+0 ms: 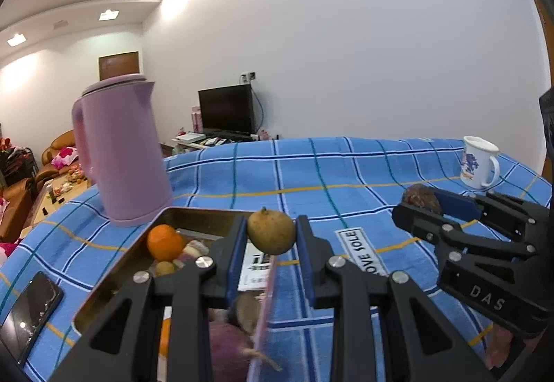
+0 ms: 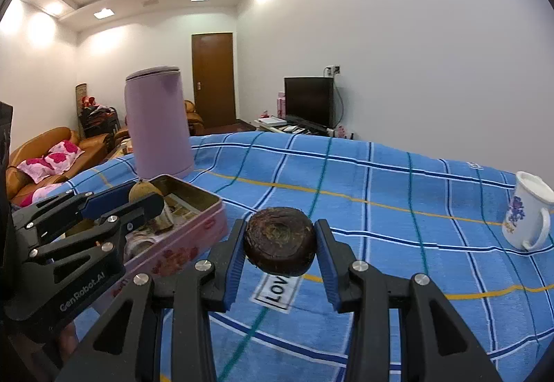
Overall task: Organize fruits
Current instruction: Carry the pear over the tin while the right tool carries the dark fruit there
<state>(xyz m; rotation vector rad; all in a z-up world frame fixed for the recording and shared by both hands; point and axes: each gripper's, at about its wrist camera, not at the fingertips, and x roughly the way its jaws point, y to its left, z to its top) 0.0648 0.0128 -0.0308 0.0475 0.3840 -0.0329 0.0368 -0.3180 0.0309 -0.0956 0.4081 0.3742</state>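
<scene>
Left gripper (image 1: 271, 233) clamped on a yellow-brown round fruit (image 1: 271, 232), held above the right rim of the pink tin (image 2: 194, 236). Right gripper (image 2: 279, 245) closed on a dark brown flat-round fruit (image 2: 279, 245), held over the blue plaid cloth (image 2: 381, 226), just right of the tin. Nothing between either gripper and the tin.

Tin holds one orange (image 1: 164, 241) plus several smaller pieces, partly hidden, can't count.

Writing: "GenRobot.AI" on the left gripper body, "DAS" on the right; cloth label (image 1: 360, 252) reads "LOVE SOLE", partly covered.

Further back: one black phone (image 1: 29, 309) at the cloth's left edge, one lilac kettle (image 1: 117, 146) behind the tin, one white mug (image 2: 528, 215) with a blue print, far right.
</scene>
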